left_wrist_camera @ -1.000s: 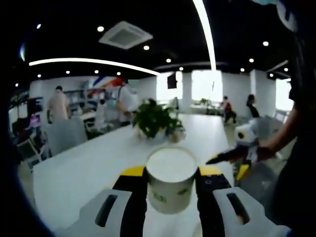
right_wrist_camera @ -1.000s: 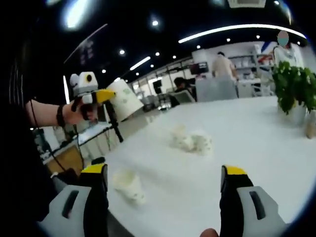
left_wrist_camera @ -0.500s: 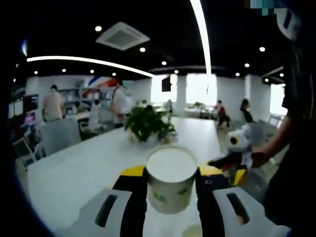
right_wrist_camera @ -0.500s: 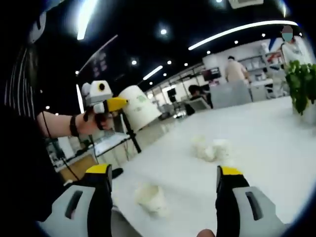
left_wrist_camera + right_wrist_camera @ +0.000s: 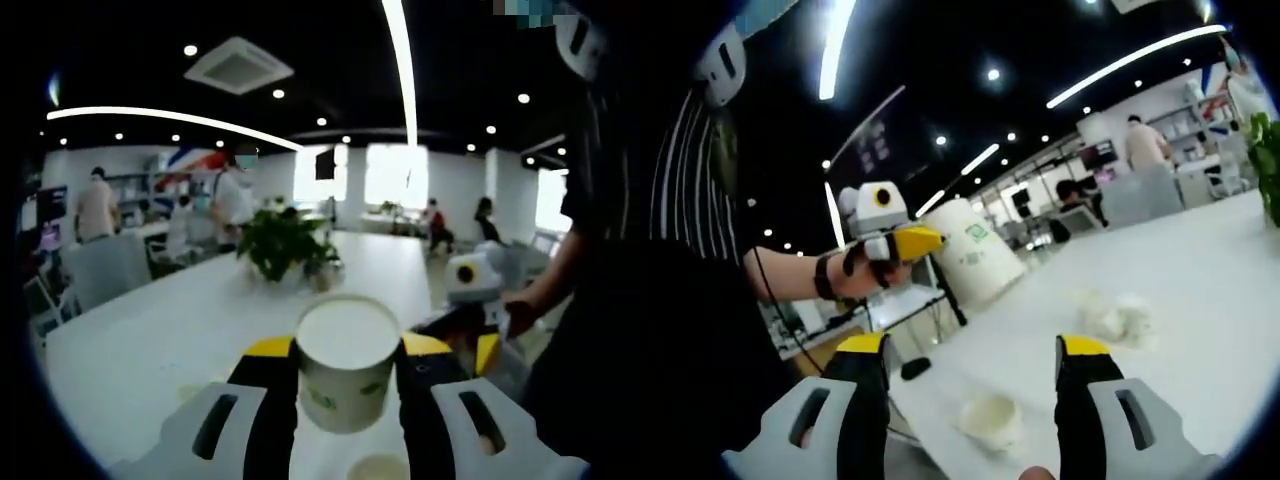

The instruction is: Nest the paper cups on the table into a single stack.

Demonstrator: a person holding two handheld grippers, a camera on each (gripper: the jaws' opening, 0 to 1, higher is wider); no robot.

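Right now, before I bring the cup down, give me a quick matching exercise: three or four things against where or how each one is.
Things:
1. held paper cup
2. loose cup
3. potted plant
4. right gripper

States:
A. open, holding nothing
B. clamped between the left gripper jaws
C. far down the white table
D. on the table near its edge, between the right jaws

Pairs: 1-B, 2-D, 3-C, 4-A

Held paper cup (image 5: 346, 372): white, green print low on the wall. Left gripper (image 5: 346, 352): yellow tips, black inner faces, pale grey bodies with dark slots. Right gripper (image 5: 970, 352): same colours. Table (image 5: 150, 350): white. Loose cup (image 5: 990, 420) and cup cluster (image 5: 1118, 318): off-white. Potted plant (image 5: 280, 243): green leaves. Wristband (image 5: 821, 278): black.
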